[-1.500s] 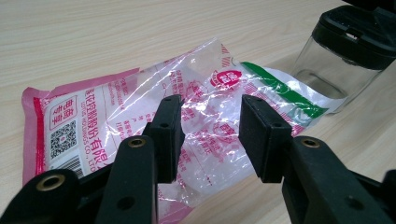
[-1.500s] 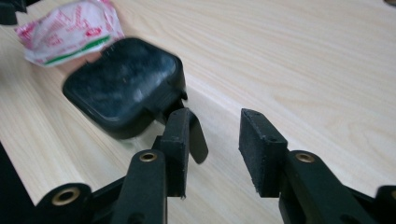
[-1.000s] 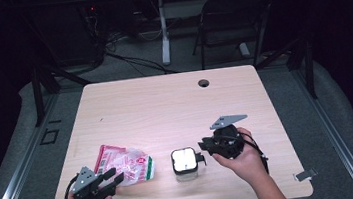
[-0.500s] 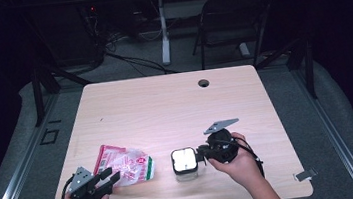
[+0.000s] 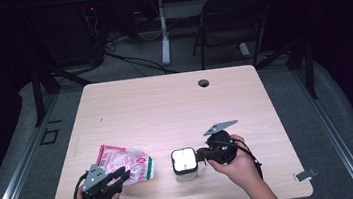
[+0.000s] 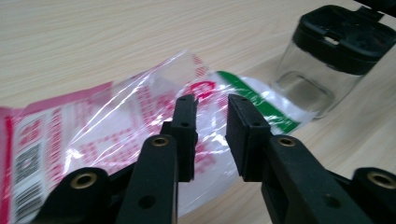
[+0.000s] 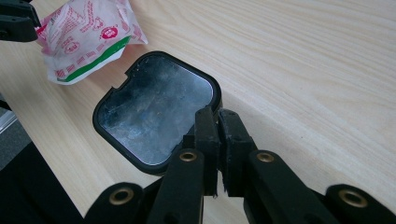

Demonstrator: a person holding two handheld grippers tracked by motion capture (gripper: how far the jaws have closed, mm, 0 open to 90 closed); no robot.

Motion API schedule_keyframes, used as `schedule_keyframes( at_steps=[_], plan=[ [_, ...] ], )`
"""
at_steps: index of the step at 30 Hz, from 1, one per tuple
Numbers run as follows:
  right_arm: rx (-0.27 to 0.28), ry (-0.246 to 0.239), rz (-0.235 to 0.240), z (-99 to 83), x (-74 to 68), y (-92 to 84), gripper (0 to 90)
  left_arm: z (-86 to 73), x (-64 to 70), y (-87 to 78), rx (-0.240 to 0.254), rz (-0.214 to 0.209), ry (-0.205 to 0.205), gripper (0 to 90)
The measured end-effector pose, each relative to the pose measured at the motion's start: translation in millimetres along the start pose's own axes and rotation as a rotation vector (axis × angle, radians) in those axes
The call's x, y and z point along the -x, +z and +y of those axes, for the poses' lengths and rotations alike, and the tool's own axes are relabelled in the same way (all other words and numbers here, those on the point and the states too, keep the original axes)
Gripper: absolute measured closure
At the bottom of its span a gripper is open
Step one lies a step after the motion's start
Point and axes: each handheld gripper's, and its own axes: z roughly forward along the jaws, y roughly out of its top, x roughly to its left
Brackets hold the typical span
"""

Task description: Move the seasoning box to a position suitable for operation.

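My right gripper point(image 7: 217, 122) just closed, pinching rim of clear jar point(image 7: 156, 114). My left gripper point(image 6: 211, 122) closing, part open over plastic bag point(image 6: 116, 121), pads not pressing; jar beyond.

Seen from above, the left gripper point(image 5: 115, 177) lies low at the bag point(image 5: 124, 162), its jaws just closing, a gap between them. The right gripper point(image 5: 202, 155), right of the bag, has its jaws closing, pinched on the jar's point(image 5: 184, 163) rim.

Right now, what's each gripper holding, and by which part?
Right gripper pinches the black rim of the clear square container. Left gripper straddles the crinkly red-printed plastic bag, jaws just closing, not gripping.
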Motion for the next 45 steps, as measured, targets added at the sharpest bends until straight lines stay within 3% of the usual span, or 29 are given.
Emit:
schedule_keyframes(
  at_steps=[5,11,16,23,37,45],
  plan=[
    [0.003,0.009,0.0,-1.1,0.1,-0.3,87.3,9.8,18.6,15.6,-0.037,-0.047,0.036,81.9],
    [0.01,0.033,0.02,-3.0,2.5,-0.1,86.1,25.6,49.6,46.5,-0.09,-0.153,0.076,88.7],
    [0.012,0.034,0.022,-3.4,2.6,-0.2,86.1,36.4,65.5,60.7,-0.118,-0.18,0.123,89.8],
    [0.014,0.031,0.024,-3.7,2.7,-0.3,86.2,36.5,72.4,72.9,-0.158,-0.199,0.132,90.0],
    [0.02,0.039,0.028,-4.3,3.0,0.3,86.1,38.4,71.6,69.0,-0.14,-0.23,0.121,90.0],
    [0.018,0.046,0.028,-4.9,3.7,0.5,85.1,44.4,75.0,67.9,-0.13,-0.229,0.139,90.0]
  ],
)
